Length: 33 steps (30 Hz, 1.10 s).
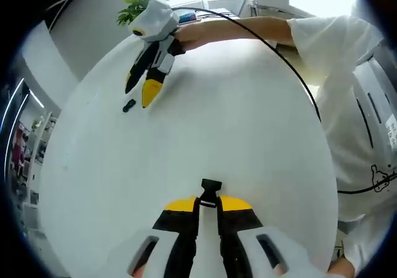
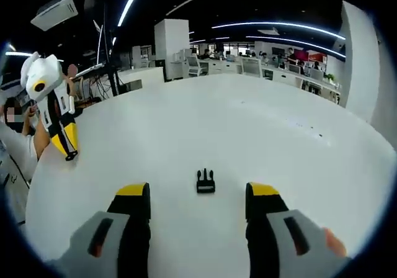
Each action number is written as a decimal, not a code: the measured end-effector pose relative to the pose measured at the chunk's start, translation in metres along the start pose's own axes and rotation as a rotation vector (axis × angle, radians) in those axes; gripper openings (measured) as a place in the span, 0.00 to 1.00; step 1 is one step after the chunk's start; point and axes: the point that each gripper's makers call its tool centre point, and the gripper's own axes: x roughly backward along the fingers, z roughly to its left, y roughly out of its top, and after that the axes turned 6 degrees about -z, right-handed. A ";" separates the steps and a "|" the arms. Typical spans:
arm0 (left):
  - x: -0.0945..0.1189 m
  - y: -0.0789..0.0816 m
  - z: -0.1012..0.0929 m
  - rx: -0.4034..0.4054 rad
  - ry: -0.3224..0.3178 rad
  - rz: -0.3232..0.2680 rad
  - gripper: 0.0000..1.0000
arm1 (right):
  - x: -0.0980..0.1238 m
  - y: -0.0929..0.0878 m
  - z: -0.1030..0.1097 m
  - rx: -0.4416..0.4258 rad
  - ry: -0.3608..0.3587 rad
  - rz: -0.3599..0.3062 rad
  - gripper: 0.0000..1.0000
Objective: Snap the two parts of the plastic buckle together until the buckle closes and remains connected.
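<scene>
We see a broad white round table (image 2: 260,135) in an open-plan office with ceiling light strips (image 2: 291,33), desks (image 2: 248,64) and a potted plant (image 1: 139,5) behind it. The left gripper (image 1: 209,206) is clenched on one black buckle part (image 1: 211,190) just above the tabletop. The right gripper (image 2: 197,200) is spread wide, the other buckle part (image 2: 205,182) lying on the table between its yellow-tipped jaws.
</scene>
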 end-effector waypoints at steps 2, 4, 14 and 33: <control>-0.001 -0.002 0.001 0.003 -0.001 0.004 0.10 | -0.001 -0.001 0.000 -0.006 0.001 0.008 0.60; -0.001 -0.002 -0.001 -0.002 -0.015 -0.004 0.10 | -0.002 -0.003 -0.001 -0.001 -0.008 0.023 0.59; 0.000 0.002 -0.002 -0.003 -0.027 -0.034 0.10 | 0.000 -0.005 -0.005 0.011 -0.028 0.038 0.49; -0.001 0.002 -0.003 0.000 -0.047 -0.043 0.10 | -0.002 -0.004 -0.003 0.008 -0.020 0.027 0.31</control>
